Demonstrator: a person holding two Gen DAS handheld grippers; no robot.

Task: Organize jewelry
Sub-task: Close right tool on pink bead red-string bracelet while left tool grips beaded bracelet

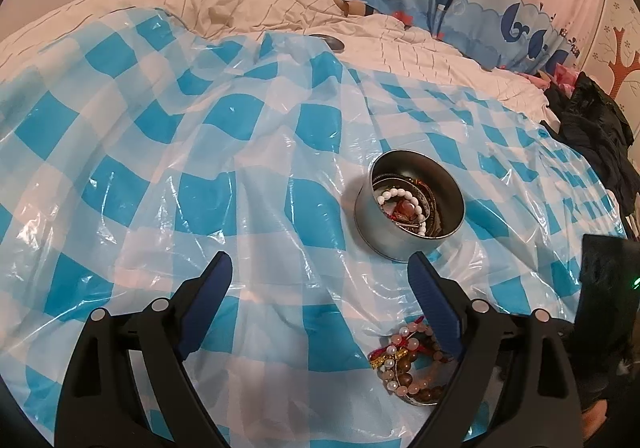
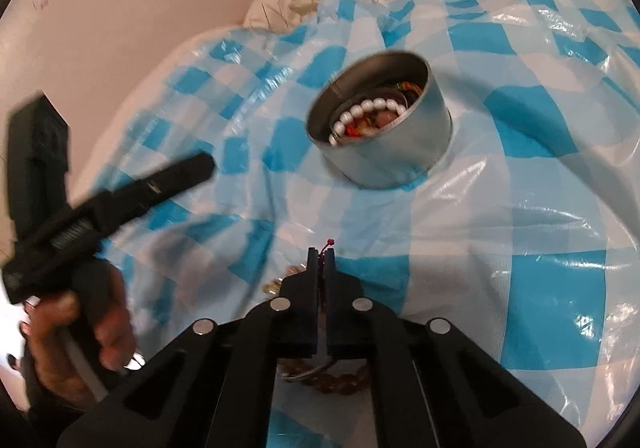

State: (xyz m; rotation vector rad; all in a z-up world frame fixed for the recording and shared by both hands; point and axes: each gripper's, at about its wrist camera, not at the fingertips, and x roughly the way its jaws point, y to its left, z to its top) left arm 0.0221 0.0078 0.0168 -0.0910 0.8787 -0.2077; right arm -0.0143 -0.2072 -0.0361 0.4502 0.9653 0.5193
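Loose pile of beaded bracelets (image 1: 408, 360) lies on the blue-and-white checked plastic sheet (image 1: 200, 184) over the bed, near the sheet's front edge. A thin dark red cord (image 2: 329, 245) from that pile is pinched between my right fingers (image 2: 320, 260), which are closed tight on it; brown beads show beneath them. My left fingers (image 1: 322, 268) are spread wide, holding nothing, the pile just beside the right-hand one. Farther in, toward the sheet's middle, an open round metal tin (image 1: 408, 208) stands upright, with a white bead bracelet (image 2: 360, 114) and other pieces inside. Its lid (image 1: 330, 42) rests at the sheet's far edge, on the cream quilt (image 1: 256, 0).
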